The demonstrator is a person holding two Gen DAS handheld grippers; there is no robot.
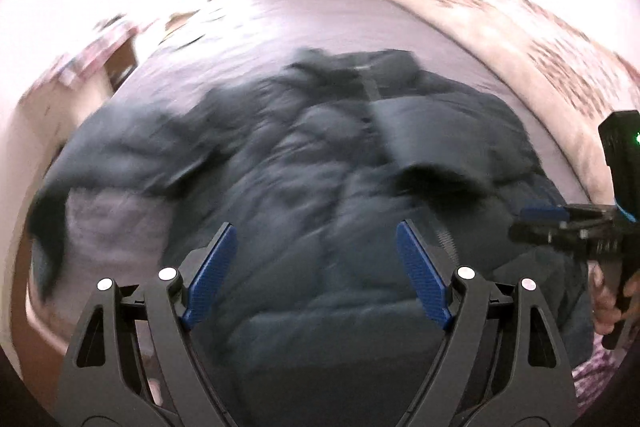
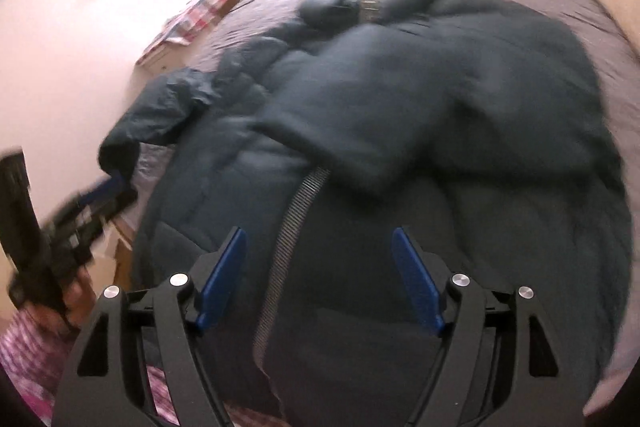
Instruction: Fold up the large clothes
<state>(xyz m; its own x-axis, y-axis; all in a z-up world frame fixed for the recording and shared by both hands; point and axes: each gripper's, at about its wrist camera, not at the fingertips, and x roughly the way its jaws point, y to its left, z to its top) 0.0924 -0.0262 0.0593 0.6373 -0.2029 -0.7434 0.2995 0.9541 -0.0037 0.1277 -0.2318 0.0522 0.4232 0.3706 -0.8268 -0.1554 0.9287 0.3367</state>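
while only the right wrist view shows the zipper (image 2: 294,223), the dark puffer jacket (image 1: 320,163) lies on the bed (image 1: 320,23), long axis running away, collar far. left gripper (image 1: 316,275) and right gripper (image 2: 318,277) hover spread, empty.

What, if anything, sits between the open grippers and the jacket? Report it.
Nothing visible does. The left gripper and the right gripper both hang open above the dark puffer jacket spread on the bed, with only air between fingers and fabric.
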